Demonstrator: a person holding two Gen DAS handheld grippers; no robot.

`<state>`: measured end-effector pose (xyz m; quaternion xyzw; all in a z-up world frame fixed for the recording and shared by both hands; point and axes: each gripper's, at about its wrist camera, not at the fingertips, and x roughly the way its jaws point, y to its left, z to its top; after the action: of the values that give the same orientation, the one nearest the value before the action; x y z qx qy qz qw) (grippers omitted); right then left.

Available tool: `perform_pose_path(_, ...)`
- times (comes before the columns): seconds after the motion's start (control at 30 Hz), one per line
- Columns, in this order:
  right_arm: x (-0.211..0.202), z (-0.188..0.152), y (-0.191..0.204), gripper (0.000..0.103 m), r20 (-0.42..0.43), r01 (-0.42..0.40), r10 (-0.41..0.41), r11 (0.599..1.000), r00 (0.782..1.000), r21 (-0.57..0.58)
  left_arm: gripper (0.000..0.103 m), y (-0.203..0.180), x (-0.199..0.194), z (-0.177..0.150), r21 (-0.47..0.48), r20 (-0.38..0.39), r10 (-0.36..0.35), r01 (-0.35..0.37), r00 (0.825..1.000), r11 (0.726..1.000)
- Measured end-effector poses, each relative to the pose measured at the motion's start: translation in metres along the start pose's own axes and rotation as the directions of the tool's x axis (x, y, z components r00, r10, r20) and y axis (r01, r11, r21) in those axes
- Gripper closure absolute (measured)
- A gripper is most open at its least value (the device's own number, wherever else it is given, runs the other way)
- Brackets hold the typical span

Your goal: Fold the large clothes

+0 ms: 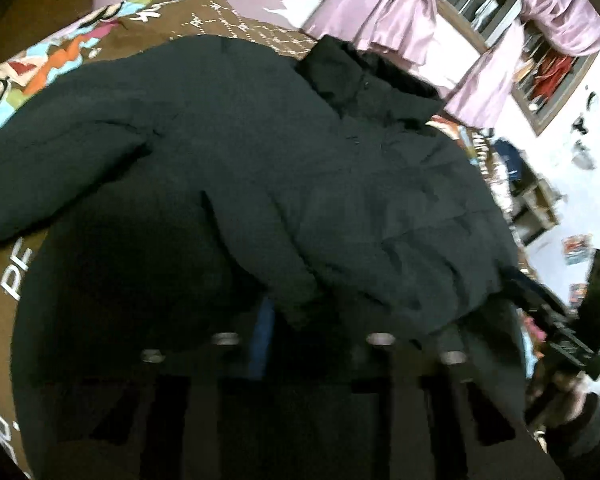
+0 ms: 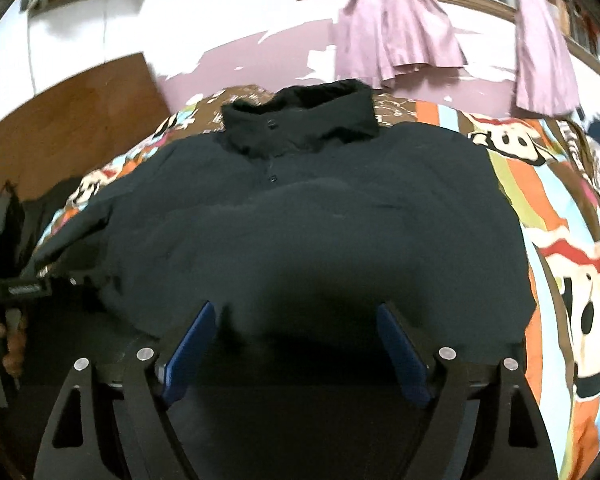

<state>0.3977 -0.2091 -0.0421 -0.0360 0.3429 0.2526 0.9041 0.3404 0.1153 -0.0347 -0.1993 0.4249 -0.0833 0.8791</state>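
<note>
A: Black padded jacket (image 2: pixel 300 216) spread flat on the cartoon-print bed cover (image 2: pixel 556 240); collar (image 2: pixel 300 120) toward the far wall, long axis collar to hem.

B: Probably soft, bulky, slippery; best pinched at hem. Left hand-held gripper (image 1: pixel 300 344) clenched, apparently on hem fabric; right hand-held gripper (image 2: pixel 296 340) spread wide, grasping nothing.

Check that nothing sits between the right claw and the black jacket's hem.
Nothing visible does. The right claw stands open right over the near hem of the black jacket, blue pads apart, only dark fabric between them. The patterned bedspread beside it holds nothing in the way.
</note>
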Motion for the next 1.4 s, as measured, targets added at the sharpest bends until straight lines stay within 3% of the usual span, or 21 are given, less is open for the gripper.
perform_pose_path(0.13,-0.006,0.007,0.003,0.021,0.035,0.022,-0.022,1.0,0.999,-0.001,0.099,-0.003,-0.022,0.007,0.018,0.127,0.031,-0.034,0.991,0.999)
perform_pose_path(0.27,-0.003,0.022,0.017,0.02,0.065,0.041,-0.039,0.999,0.997,-0.027,0.1,-0.009,-0.058,0.022,0.074,0.293,0.085,-0.111,0.952,0.991)
perform_pose_path(0.33,0.008,0.033,0.027,0.02,0.056,0.048,-0.046,0.998,0.997,-0.035,0.1,-0.006,-0.063,0.028,0.086,0.308,0.101,-0.134,0.946,0.987)
perform_pose_path(0.5,0.06,0.043,0.055,0.02,-0.081,-0.002,-0.004,0.998,0.997,-0.066,0.1,0.011,-0.036,0.017,0.132,0.223,0.166,-0.199,0.96,0.971)
perform_pose_path(0.63,0.106,0.032,0.068,0.019,-0.188,0.064,-0.092,0.987,0.978,-0.15,0.1,0.027,-0.004,0.01,0.104,0.105,0.187,-0.197,0.977,0.975)
perform_pose_path(0.7,0.118,0.025,0.069,0.013,-0.199,0.086,-0.124,0.978,0.972,-0.188,0.1,0.035,0.006,0.008,0.075,0.065,0.172,-0.177,0.983,0.981)
perform_pose_path(0.87,0.133,0.016,0.064,0.006,-0.226,0.101,-0.147,0.974,0.963,-0.203,0.097,0.046,0.009,-0.001,0.031,0.066,0.138,-0.14,0.988,0.99)
perform_pose_path(0.97,0.131,0.015,0.063,0.005,-0.22,0.097,-0.141,0.975,0.965,-0.2,0.097,0.052,0.0,0.002,-0.002,0.069,0.083,-0.083,0.994,0.997)
perform_pose_path(1.07,0.123,0.015,0.063,0.002,-0.202,0.082,-0.122,0.978,0.972,-0.194,0.088,0.06,-0.024,0.004,-0.068,0.087,0.065,-0.059,0.994,0.996)
perform_pose_path(1.2,0.103,0.023,0.066,0.002,-0.171,-0.02,-0.003,0.991,0.985,-0.134,0.045,0.078,-0.07,-0.002,-0.159,0.165,0.057,-0.031,0.985,0.987)
perform_pose_path(1.4,0.077,0.059,0.109,0.002,-0.11,-0.12,0.111,0.99,0.988,-0.075,0.042,0.127,-0.131,-0.017,-0.236,0.198,0.122,-0.074,0.973,0.969)
